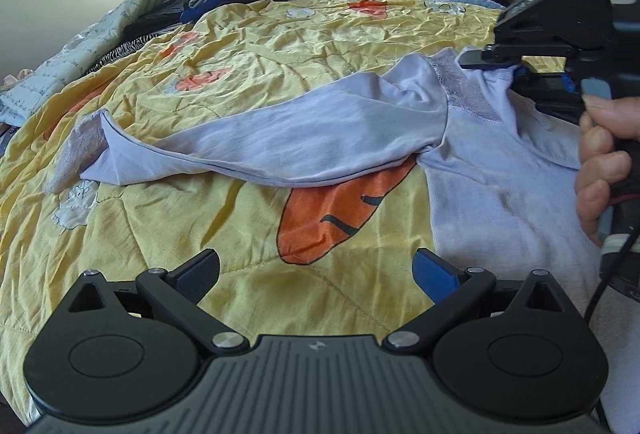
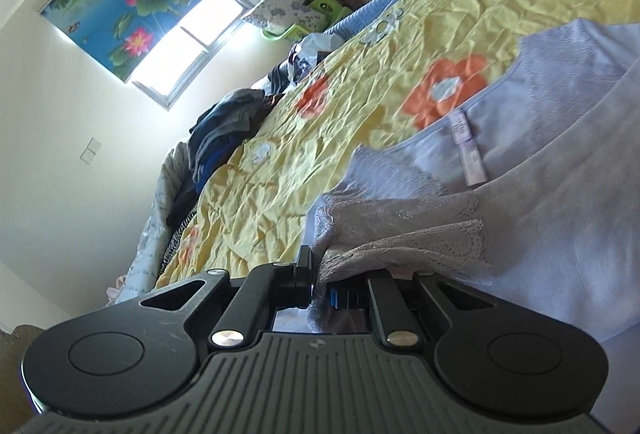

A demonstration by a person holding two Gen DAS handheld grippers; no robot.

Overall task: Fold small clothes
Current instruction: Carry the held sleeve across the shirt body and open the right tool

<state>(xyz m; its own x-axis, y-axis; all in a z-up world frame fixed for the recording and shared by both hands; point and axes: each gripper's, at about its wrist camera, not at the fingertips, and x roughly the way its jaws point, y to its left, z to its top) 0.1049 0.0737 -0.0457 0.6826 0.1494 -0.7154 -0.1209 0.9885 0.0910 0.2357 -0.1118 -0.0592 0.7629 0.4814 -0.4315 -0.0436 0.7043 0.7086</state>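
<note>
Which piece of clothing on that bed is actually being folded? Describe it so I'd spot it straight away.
Start at the big yellow quilt with orange carrot and flower prints. Lying on its right side is a pale lilac long-sleeved top, one sleeve stretched left across the quilt, its lace trim pinched in the right gripper. Unlike the dark and red clothes heaped at the bed's far edge, it lies spread out alone.

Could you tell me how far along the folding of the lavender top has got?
Early. Done: the lavender top lies on the yellow quilt. In hand: the right gripper pinches its lace shoulder; the left gripper is open, empty. Left: the sleeve lies outstretched, body unfolded.
</note>
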